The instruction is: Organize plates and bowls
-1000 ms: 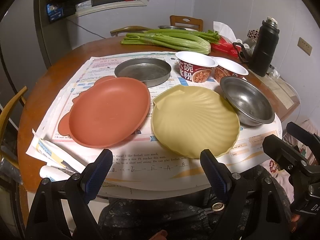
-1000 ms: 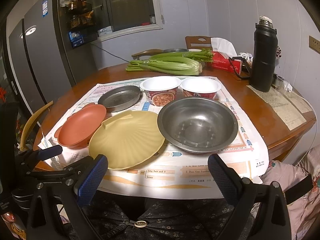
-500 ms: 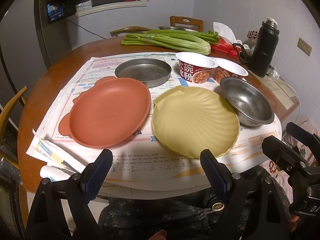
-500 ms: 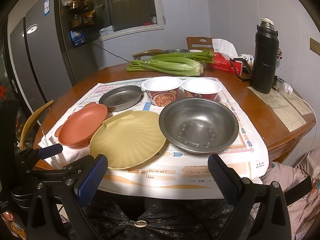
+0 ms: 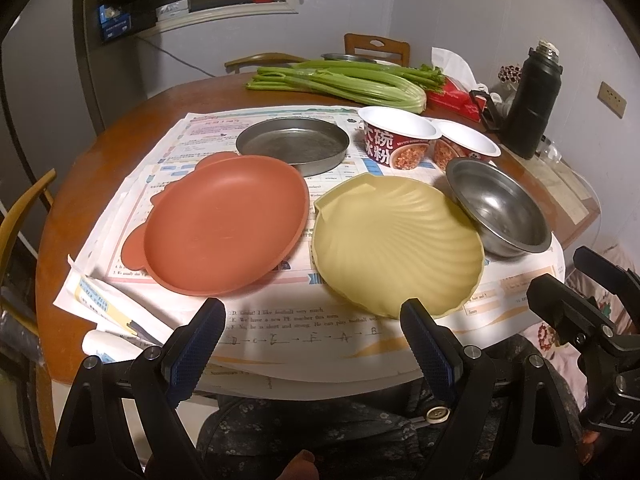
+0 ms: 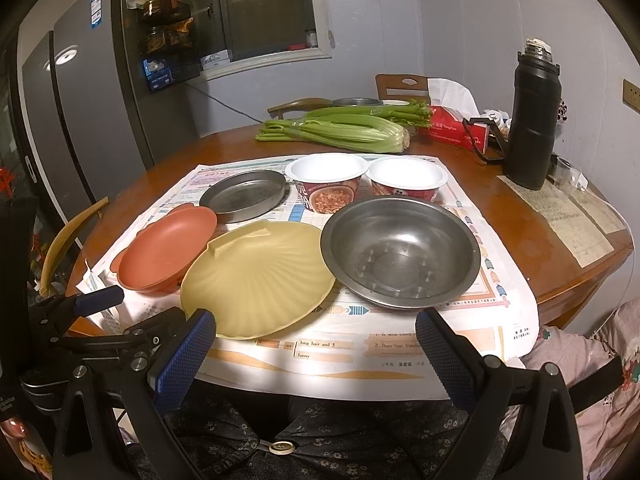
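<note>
Nothing was yet stacked: the left gripper and right gripper hung wide open and empty at the table's near edge, before the terracotta-red plastic plate, yellow shell-shaped plate and stainless steel bowl, so the next move likely called for reaching and gripping one rim.

Steel bowl touches yellow shell plate.
</note>
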Tool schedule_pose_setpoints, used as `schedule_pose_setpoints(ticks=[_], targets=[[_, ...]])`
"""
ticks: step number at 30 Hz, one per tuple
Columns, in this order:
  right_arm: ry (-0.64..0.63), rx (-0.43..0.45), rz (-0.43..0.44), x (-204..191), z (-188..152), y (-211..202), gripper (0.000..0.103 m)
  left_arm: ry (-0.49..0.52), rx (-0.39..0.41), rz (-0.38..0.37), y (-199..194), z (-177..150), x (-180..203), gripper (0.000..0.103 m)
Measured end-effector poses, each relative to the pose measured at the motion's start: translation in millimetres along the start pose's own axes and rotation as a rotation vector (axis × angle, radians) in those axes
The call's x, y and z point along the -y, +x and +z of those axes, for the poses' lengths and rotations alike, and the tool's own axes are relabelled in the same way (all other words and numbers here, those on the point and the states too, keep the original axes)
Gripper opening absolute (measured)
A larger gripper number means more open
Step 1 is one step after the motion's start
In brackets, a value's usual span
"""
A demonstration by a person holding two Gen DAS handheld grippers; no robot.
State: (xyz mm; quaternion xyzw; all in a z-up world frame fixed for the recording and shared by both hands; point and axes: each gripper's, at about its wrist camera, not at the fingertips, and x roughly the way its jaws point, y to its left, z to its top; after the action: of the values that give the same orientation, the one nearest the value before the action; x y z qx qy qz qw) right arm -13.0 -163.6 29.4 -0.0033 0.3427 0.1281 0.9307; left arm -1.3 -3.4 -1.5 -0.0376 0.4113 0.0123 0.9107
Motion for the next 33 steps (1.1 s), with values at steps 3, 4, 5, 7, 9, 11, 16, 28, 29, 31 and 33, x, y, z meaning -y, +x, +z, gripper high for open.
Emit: schedule_pose_setpoints(ticks=[3, 4, 5, 7, 9, 11, 16, 28, 29, 31, 33], targets=[[-0.009, 0.000, 0.004, 0, 2, 2, 0.101, -0.006, -0.001, 0.000, 0, 0, -3, 0.089], [-0.013, 0.000, 0.009, -1, 2, 2, 0.101, -0.009, -0.002, 0.001, 0, 1, -3, 0.089], [-0.016, -0.002, 0.013, -1, 2, 2, 0.101, -0.012, -0.003, 0.001, 1, 1, -4, 0.089], [-0.026, -0.001, 0.017, -2, 4, 2, 0.101, -0.021, -0.002, 0.004, 1, 2, -7, 0.089], [-0.037, 0.010, 0.023, -3, 5, 0, 0.101, -0.037, 0.006, 0.005, -2, 3, -12, 0.089], [-0.059, 0.019, 0.029, -4, 10, -1, 0.101, -0.060, 0.015, 0.009, -5, 4, -21, 0.089], [-0.119, 0.056, 0.047, -19, 27, -4, 0.101, -0.139, 0.037, 0.008, -11, 9, -51, 0.089], [-0.226, 0.022, 0.213, -65, 77, 33, 0.101, -0.272, 0.012, 0.023, 2, 33, -120, 0.089], [-0.237, 0.019, 0.214, -69, 81, 40, 0.101, -0.282, 0.002, 0.024, 6, 35, -126, 0.089], [-0.259, -0.001, 0.221, -78, 89, 56, 0.101, -0.301, -0.012, 0.027, 13, 38, -134, 0.089], [-0.275, -0.028, 0.238, -85, 94, 71, 0.101, -0.303, -0.029, 0.034, 20, 40, -139, 0.089]])
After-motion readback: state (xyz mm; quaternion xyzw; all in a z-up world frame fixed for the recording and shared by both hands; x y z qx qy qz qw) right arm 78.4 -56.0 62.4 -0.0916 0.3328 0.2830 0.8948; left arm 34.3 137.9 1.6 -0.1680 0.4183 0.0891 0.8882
